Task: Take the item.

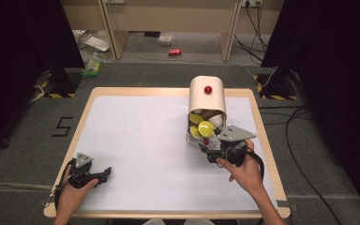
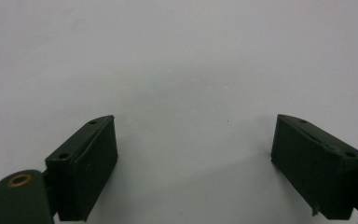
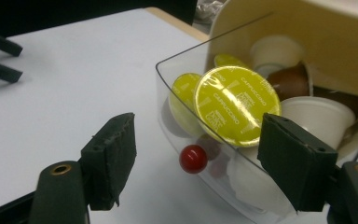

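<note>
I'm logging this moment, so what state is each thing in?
Capsule holder: lying on its side, clear drawer pulled out.
Yellow capsule: in the drawer, foil lid facing the right tool.
Red knob: on the drawer front, ungripped.
Right tool: open, either side of the knob.
Left tool: open, empty.

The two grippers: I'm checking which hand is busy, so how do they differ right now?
The left gripper rests over bare white table, with nothing between its fingers. The right gripper faces the capsule dispenser, its fingers flanking the red knob on the clear drawer without touching it. Both are open.
</note>
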